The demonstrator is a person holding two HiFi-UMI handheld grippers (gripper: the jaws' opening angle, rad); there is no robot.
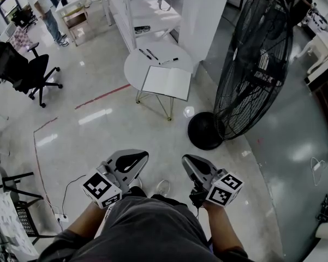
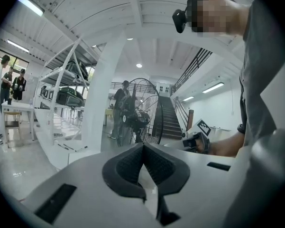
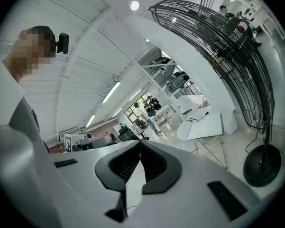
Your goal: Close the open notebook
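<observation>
Low in the head view, the left gripper (image 1: pixel 135 158) and the right gripper (image 1: pixel 190 162) sit side by side above the person's lap, well apart from the task's thing. In its own view the left gripper's (image 2: pixel 143 146) jaws meet at the tips with nothing between them. The right gripper's (image 3: pixel 141 142) jaws are likewise pressed together and empty.

Farther out stands a round white table (image 1: pixel 136 64). The open white notebook (image 1: pixel 166 82) lies flat on it with both pages blank and its near edge reaching past the rim. Behind the notebook lie black pens (image 1: pixel 145 54). To the right rises a large black floor fan (image 1: pixel 251 64).

Only the head view shows the notebook's pages. The right gripper view shows the notebook (image 3: pixel 206 127) edge-on as a thin white slab. The left gripper view alone shows a dark staircase (image 2: pixel 168 120) behind the fan.
</observation>
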